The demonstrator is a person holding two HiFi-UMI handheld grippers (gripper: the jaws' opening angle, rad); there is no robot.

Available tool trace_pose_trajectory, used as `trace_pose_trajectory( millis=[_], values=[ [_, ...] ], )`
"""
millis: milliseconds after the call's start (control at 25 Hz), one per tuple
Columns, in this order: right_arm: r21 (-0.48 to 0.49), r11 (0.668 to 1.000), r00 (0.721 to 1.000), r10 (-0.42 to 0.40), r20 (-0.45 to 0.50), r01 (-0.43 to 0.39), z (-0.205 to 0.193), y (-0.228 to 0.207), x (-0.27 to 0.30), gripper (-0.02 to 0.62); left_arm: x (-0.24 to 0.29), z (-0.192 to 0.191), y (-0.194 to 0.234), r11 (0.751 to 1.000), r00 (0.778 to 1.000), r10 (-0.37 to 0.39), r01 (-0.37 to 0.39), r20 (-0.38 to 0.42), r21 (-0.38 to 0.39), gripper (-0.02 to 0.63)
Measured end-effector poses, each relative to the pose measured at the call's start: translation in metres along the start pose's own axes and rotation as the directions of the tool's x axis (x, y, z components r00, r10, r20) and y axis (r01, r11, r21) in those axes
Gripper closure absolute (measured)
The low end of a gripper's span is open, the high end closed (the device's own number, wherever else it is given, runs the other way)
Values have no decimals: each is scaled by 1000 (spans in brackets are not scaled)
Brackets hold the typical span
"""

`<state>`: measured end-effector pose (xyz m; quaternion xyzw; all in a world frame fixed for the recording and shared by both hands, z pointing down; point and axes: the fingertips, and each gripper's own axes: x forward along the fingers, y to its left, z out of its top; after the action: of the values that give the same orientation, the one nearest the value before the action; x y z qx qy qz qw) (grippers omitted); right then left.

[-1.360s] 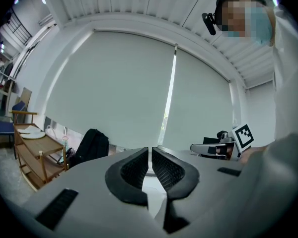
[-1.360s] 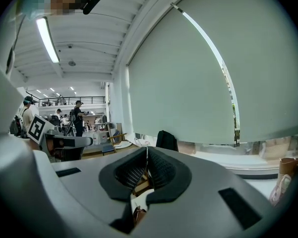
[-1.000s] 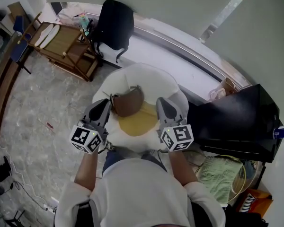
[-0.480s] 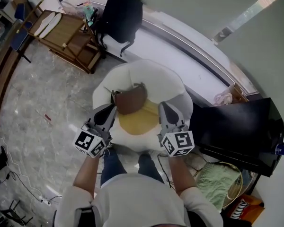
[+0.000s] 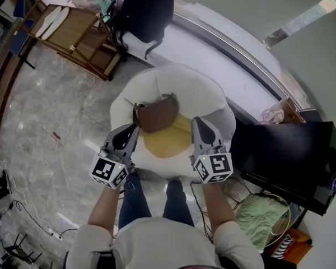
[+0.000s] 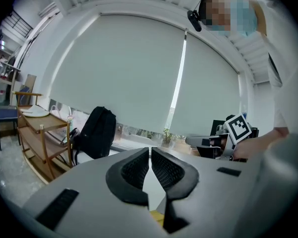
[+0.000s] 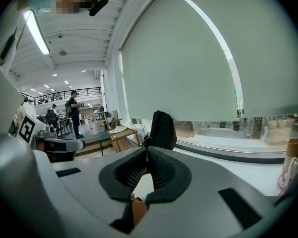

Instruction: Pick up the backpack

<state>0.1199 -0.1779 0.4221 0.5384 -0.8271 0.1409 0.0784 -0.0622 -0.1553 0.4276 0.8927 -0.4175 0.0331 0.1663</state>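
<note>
The black backpack (image 5: 145, 7) leans upright on a white window ledge (image 5: 207, 55) at the far side, beside a wooden rack. It also shows in the left gripper view (image 6: 95, 133) and the right gripper view (image 7: 161, 129), well ahead of both jaws. My left gripper (image 5: 126, 133) and right gripper (image 5: 200, 129) hang side by side over the near half of a white round cushion (image 5: 179, 86). Both are shut with nothing between the pads, in the left gripper view (image 6: 150, 155) and in the right gripper view (image 7: 147, 155). A brown bag (image 5: 157, 116) and a yellow patch (image 5: 168, 142) lie on the cushion between them.
A wooden rack (image 5: 73, 43) stands left of the backpack. A black box-like unit (image 5: 285, 156) fills the right side, with a green cloth (image 5: 260, 206) and cables below it. A paper bag (image 5: 271, 115) sits on the ledge. Marble floor (image 5: 45, 133) spreads to the left.
Both grippers have sunk a little over the cushion's near edge, still shut. The head view has shifted, so the backpack sits higher in the picture and the person's legs show.
</note>
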Motion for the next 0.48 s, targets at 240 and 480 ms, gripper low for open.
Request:
trace_pose_trajectory(
  millis=[240,480],
  values=[
    [39,999,1000,-10,-29,11,-35,-10,18,565,18,-19,19,1000,1000,20,-20,-18,1,563],
    [7,1000,999,1,-48,0,-61,-19,41,565,29,-42,35,998,999,44,-44,-11,-37,563]
  ],
)
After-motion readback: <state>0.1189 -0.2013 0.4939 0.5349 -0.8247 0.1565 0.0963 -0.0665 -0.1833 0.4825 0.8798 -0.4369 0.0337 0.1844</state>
